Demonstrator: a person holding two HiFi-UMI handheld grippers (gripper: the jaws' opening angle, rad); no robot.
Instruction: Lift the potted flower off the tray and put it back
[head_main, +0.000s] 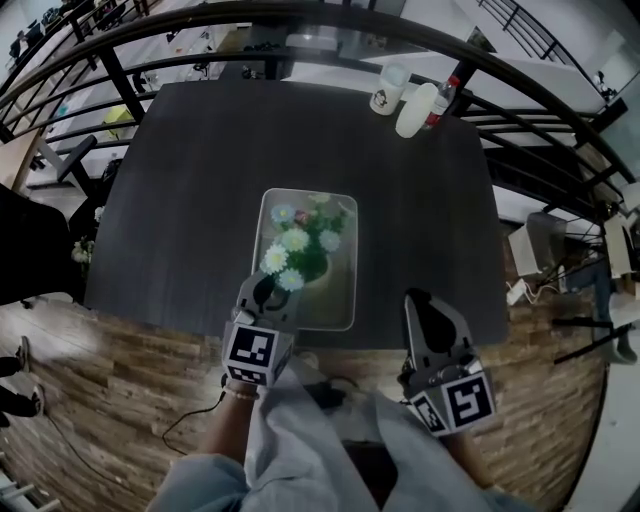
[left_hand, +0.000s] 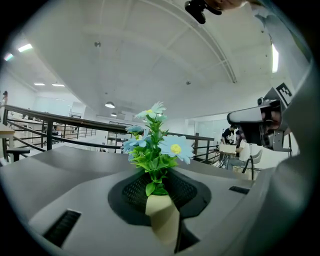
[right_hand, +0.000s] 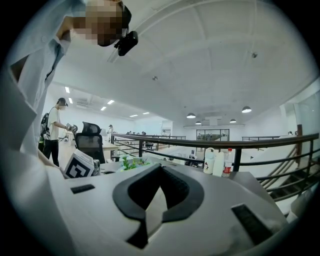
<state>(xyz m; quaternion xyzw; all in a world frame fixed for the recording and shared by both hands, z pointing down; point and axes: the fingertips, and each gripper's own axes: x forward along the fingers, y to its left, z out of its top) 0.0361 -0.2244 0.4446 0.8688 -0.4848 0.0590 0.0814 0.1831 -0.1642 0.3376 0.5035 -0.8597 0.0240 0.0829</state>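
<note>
**Left jaws clamped on the flower pot over the tray; right jaws closed and empty**

The left gripper (head_main: 268, 292) has its jaws closed on the cream pot (left_hand: 163, 218) of the potted flower (head_main: 300, 247). In the left gripper view the pot sits wedged between the two black pads. The leafy stems and pale blue and white daisies (left_hand: 156, 145) that fill the pot stand up just above and beyond the fingertips.

In the head view the plant sits within the outline of the clear rectangular tray (head_main: 345, 300), which lies directly ahead of and under these jaws on the dark table (head_main: 190, 180). The tray holds nothing besides the plant. Whether the pot's base touches the tray floor cannot be made out.

To the right of the left jaws, and well apart from the tray's edge, the right gripper (head_main: 427, 303) hangs over the near edge of the table. In the right gripper view its pads meet at the tips, and nothing stands between them.

Far ahead of the right jaws, at the table's far edge, stands a white cup (head_main: 389, 90); what is in it cannot be seen. Just to its right are a white bottle (head_main: 415, 108) and a bottle with a red label (head_main: 444, 100), with a black railing (head_main: 540, 95) behind them.
</note>
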